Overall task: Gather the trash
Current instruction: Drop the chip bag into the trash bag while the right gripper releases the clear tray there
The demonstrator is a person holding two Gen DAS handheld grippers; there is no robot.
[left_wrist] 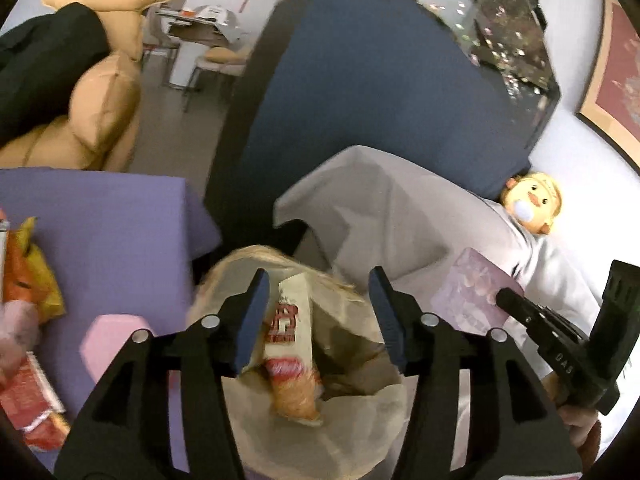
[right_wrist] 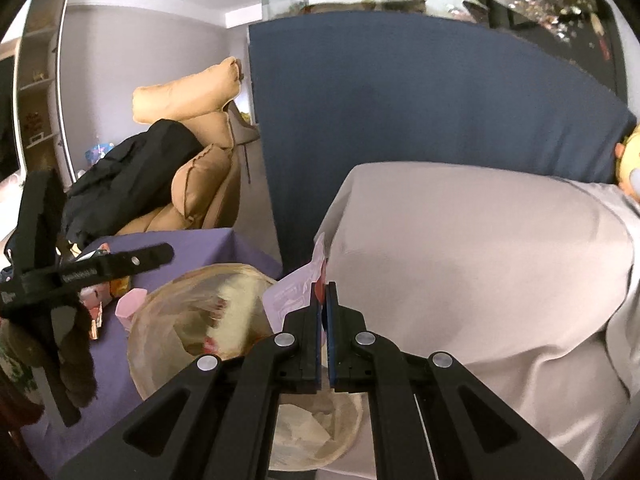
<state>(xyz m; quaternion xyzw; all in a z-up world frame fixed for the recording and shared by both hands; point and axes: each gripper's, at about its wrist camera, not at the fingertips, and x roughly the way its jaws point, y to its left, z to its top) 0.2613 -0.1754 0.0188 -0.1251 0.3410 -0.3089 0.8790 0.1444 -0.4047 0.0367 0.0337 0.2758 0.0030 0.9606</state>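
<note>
Left tongs (left_wrist: 320,316) gape over a snack wrapper (left_wrist: 290,344) in the bin bag (left_wrist: 360,420) at bottom centre; right tongs (right_wrist: 324,312) pinch a pale packet (right_wrist: 296,292).

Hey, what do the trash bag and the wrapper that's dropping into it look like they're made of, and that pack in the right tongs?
Trash bag: seemingly thin, translucent tan plastic film; it crinkles and its contents show through. Snack wrapper: likely glossy printed plastic or foil film, cream with red lettering, sheen on its folds. Pale purple pack, pinched in the right tongs: flat, smooth, probably soft plastic film, with a faint print.
</note>
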